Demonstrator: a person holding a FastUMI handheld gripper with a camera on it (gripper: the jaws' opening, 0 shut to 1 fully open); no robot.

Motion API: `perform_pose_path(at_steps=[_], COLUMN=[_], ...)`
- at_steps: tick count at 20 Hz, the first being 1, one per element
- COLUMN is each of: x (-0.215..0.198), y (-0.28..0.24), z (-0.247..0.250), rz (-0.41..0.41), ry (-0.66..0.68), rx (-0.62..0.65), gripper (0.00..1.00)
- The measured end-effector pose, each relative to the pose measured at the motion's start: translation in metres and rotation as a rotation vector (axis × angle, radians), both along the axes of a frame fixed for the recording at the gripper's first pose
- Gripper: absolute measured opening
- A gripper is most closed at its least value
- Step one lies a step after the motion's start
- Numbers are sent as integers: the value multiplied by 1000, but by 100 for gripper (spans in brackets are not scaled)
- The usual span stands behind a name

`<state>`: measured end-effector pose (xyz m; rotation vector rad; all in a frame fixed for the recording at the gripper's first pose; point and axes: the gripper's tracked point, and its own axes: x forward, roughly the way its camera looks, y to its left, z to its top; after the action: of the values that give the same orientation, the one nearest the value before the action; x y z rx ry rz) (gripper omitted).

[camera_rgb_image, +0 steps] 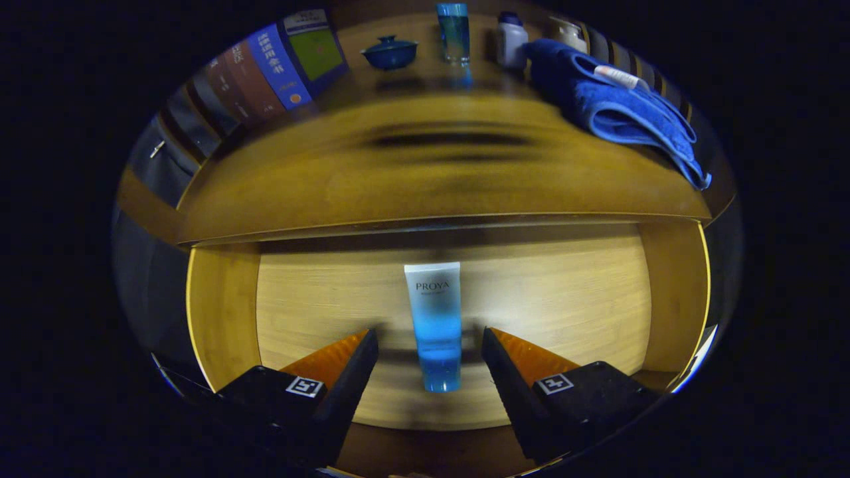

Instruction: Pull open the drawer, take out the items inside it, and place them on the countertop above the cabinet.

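Drawer [222,312] was open. Gripper [430,342] fingers were spread apart, tube [435,325] lying flat between them, untouched, cap toward 6 o'clock. Countertop [438,179] at 12; blue towel [611,106] at 1.

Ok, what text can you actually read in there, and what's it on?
"PROYA": on the tube lying in the open drawer, between the open gripper's fingers; the smaller line beneath is blurred.
Books on the countertop: spine characters too blurred to read.
Towel tag: unreadable.
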<state>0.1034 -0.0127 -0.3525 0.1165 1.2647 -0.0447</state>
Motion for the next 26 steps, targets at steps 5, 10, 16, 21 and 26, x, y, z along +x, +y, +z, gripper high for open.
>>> perform_pose_path(at_steps=[5,10,16,21,26], x=[0,-2,-2,-20,-31], y=[-6,-10,-5,3,8], z=[-13,-40,-12,33,100], rz=[25,60,45,69,80], ry=[90,100,78,-21,-182], rx=[-60,-99,-62,-23,9], gripper=[91,62,44,43,44])
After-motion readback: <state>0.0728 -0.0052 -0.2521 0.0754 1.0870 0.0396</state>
